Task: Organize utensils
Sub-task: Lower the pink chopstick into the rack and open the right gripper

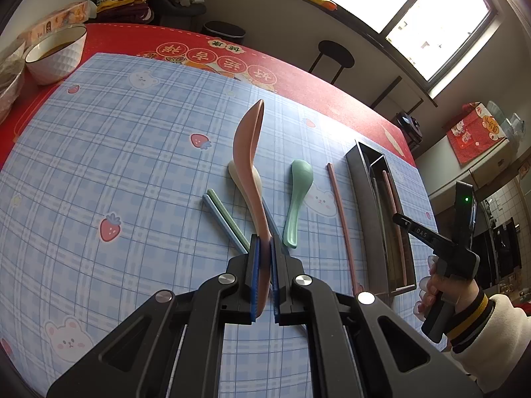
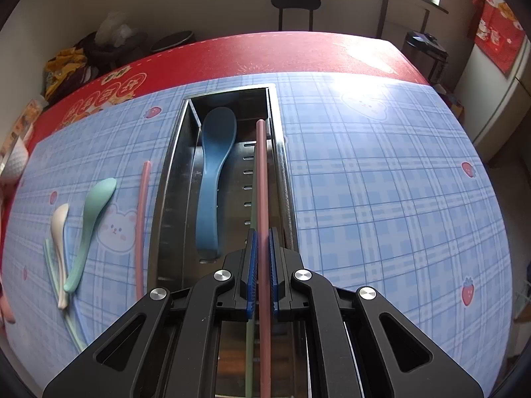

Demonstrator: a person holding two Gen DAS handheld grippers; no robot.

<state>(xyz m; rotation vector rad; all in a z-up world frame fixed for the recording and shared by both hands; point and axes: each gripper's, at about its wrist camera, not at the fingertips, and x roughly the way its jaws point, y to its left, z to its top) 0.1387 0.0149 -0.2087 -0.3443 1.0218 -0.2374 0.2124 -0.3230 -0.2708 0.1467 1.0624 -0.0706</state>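
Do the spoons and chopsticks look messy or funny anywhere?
A bit. Left of the metal tray, the white spoon lies across green chopsticks in a jumble, and one pink chopstick lies alone. Nothing looks spilled or broken.

Surface (image 1: 109, 152): red cloth, overlaid by blue plaid mat with bears and strawberries. On mat: metal tray (image 2: 172, 172) at centre; pink chopstick (image 2: 141, 225), green spoon (image 2: 89, 222), cream spoon (image 2: 59, 248) at 9 o'clock of tray. White bowl (image 1: 54, 54) on red cloth.
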